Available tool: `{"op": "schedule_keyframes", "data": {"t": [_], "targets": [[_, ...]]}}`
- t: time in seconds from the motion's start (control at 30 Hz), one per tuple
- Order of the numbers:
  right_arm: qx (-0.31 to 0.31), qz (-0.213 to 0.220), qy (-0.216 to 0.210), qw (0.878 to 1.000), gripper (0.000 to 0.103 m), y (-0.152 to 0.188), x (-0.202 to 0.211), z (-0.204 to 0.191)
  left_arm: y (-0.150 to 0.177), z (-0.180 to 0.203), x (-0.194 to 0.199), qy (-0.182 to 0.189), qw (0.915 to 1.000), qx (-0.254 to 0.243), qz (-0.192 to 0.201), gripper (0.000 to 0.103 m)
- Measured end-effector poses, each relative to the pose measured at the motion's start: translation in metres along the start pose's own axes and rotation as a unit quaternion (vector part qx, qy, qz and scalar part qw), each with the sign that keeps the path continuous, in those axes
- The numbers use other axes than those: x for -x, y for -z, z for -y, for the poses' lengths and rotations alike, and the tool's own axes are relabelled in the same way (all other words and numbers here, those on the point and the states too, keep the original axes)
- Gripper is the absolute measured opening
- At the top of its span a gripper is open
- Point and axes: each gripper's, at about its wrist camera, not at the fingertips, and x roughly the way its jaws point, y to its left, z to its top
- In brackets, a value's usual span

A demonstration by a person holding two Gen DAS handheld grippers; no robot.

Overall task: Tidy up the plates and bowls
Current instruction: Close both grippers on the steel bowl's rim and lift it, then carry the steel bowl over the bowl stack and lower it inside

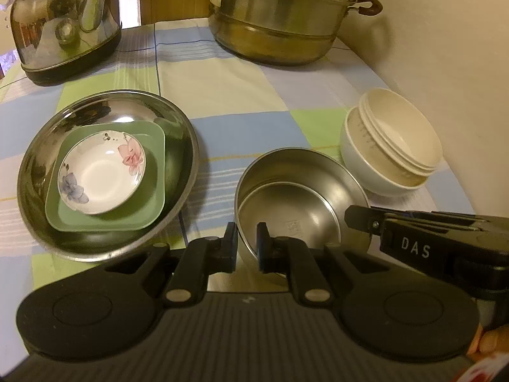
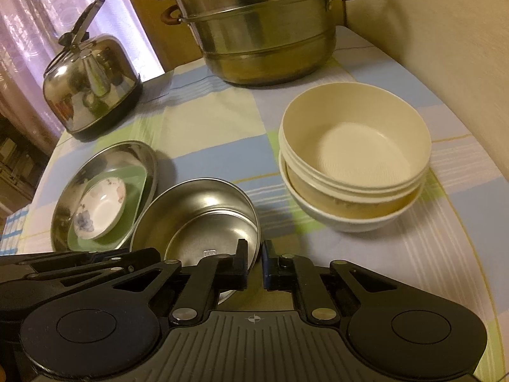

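We hold both grippers low over the checked blue, green and cream tablecloth (image 1: 241, 102), each angled steeply down toward the dishes. Our left gripper (image 1: 247, 242) comes in at the near-left rim of the round stainless steel bowl (image 1: 305, 191), and its two black fingers pinch that rim, one finger outside the wall and one inside. Our right gripper (image 2: 254, 262) reaches the same bowl from the opposite side; its fingers are drawn close together and clamp the bowl's near-right rim between them. In the left wrist view the right gripper enters from the right edge, its tip at the bowl's right rim, with a fingertip of our hand (image 1: 491, 343) visible behind it.

The steel bowl sits tilted, with a smaller steel bowl (image 1: 286, 219) nested inside it. Just left of it lies a wide stainless steel plate (image 1: 47, 146) carrying a green square plate (image 1: 152, 197), and on that a small white saucer with pink and blue flowers (image 1: 101, 172). To the right, near the wall, a cream bowl (image 2: 356, 133) rests tilted inside a white bowl (image 2: 343, 219). Farther back stand a shiny steel kettle (image 1: 66, 22) and a tall tiered steel steamer pot (image 1: 280, 22).
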Motion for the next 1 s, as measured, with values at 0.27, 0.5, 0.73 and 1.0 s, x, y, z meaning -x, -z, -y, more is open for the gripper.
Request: {"op": "schedule_keyframes", "data": {"t": [0.27,0.5,0.73,1.0], "targets": [[0.003,-0.001,-0.007,1.0,0.009,0.006,0.035,0.005,0.01,0.018,0.026,0.01,0.9999,-0.005,0.005,0.011],[-0.003,-0.003,-0.004,1.0,0.009,0.008,0.071,0.02,0.014,0.045,0.051,0.027,0.9994,-0.018,0.014,0.011],[-0.009,0.014,0.001,1.0,0.009,0.002,0.105,0.036,0.009,0.072,0.067,0.041,0.9982,-0.034,0.027,0.011],[-0.016,0.033,0.004,0.999,0.009,-0.008,0.127,0.055,0.0,0.097,0.075,0.049,0.9967,-0.048,0.043,0.011]]}}
